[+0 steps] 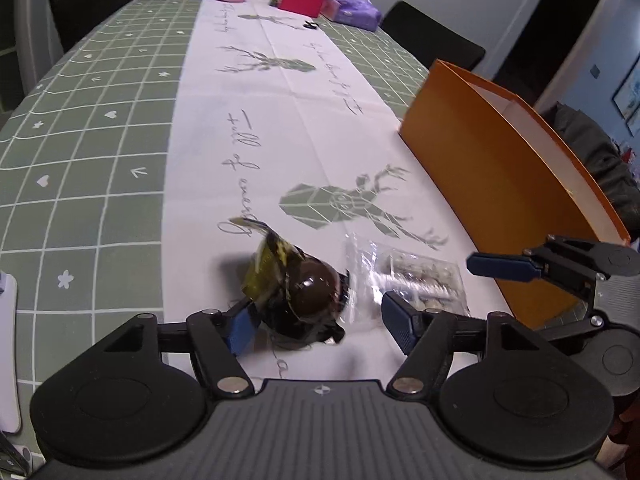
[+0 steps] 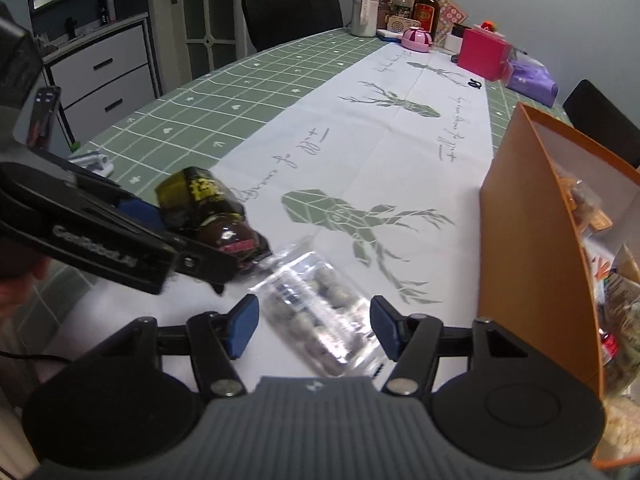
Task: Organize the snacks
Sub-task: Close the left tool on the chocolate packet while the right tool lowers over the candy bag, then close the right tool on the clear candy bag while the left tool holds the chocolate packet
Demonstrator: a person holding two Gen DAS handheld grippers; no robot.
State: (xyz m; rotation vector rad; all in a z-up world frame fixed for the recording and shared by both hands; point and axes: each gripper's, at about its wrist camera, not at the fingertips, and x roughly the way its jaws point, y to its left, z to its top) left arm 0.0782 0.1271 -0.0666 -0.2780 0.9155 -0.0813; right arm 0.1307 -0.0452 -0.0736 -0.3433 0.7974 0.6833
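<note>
Smooth white runner (image 1: 280,128): glossy domed brown packet (image 1: 308,292), crinkly clear pouch (image 2: 320,320).

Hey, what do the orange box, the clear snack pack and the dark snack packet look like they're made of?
Orange box: likely cardboard, matte; thin, flat, stiff walls with a pale inside.
Clear snack pack: thin see-through plastic, glossy; glare streaks, and round pieces show through it.
Dark snack packet: probably shiny plastic film, brown and yellow; bright highlight and crinkled end.

You face a long tabletop (image 2: 224,112) under a green checked cloth with a white deer-print runner (image 2: 360,168). Black chairs (image 2: 292,16) line it. A white drawer cabinet (image 2: 108,76) and glazed door (image 2: 204,12) stand left; pale walls (image 2: 540,4) behind.
</note>
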